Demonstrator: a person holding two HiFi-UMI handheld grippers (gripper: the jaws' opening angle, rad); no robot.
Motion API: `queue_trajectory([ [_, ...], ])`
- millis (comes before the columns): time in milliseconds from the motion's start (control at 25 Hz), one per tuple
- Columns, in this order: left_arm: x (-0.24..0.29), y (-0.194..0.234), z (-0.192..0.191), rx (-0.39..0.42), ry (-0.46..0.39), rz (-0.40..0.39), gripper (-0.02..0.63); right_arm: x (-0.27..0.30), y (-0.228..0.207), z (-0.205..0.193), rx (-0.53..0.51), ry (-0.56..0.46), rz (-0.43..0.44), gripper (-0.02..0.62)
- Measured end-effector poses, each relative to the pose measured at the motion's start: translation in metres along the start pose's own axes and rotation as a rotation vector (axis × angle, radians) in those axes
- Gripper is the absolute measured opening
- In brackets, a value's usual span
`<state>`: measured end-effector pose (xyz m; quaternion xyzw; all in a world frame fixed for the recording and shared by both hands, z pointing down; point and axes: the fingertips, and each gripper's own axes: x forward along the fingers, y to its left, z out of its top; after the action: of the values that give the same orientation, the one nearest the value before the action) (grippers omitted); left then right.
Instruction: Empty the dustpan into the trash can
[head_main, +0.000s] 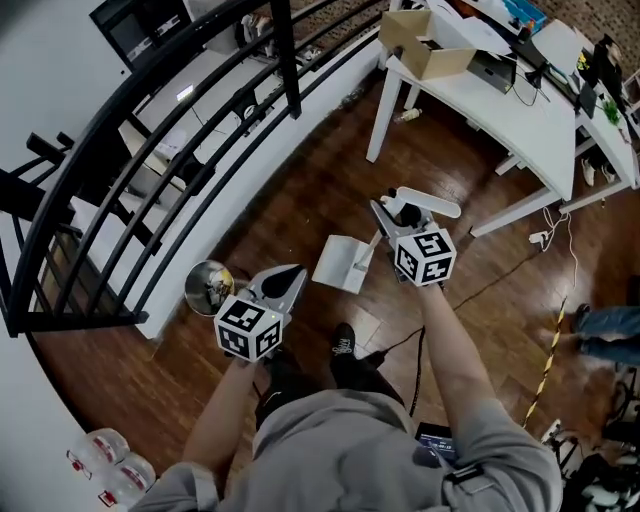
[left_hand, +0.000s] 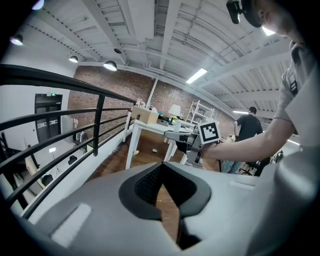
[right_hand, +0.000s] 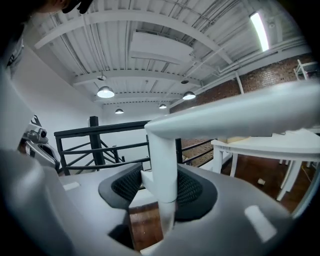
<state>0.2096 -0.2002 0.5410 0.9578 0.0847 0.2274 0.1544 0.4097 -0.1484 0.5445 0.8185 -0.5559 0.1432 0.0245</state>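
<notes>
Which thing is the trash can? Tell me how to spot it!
Find the black railing that curves along the wooden floor. At its foot, just left of the left gripper, stands the trash can. It is the only round, shiny metal thing there; the dustpan nearby is white and boxy.

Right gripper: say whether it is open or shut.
Shut. The right gripper clamps the white dustpan handle between its jaws.

A cardboard box (head_main: 425, 45) sits on the end corner of a white table (head_main: 530, 125) on the wood floor (head_main: 300, 190), a black railing (head_main: 150, 150) borders the floor's edge, and a power strip (head_main: 540, 238) lies beside a table leg.
</notes>
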Motion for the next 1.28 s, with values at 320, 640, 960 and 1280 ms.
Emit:
queue_trajectory([
  [320, 0.012, -0.01, -0.027, -0.009, 0.056, -0.007, 0.006, -0.014, -0.025, -0.068, 0.061, 0.05, -0.048, 0.181],
  [640, 0.014, -0.019, -0.035, 0.003, 0.083, -0.012, 0.006, -0.041, -0.041, -0.106, 0.137, 0.05, -0.134, 0.183],
  [960, 0.008, -0.032, -0.038, 0.011, 0.092, -0.016, 0.006, -0.068, -0.051, -0.126, 0.191, 0.039, -0.223, 0.184],
  [1280, -0.003, -0.031, -0.042, 0.03, 0.131, -0.095, 0.006, -0.082, -0.05, -0.137, 0.196, 0.091, -0.35, 0.195],
])
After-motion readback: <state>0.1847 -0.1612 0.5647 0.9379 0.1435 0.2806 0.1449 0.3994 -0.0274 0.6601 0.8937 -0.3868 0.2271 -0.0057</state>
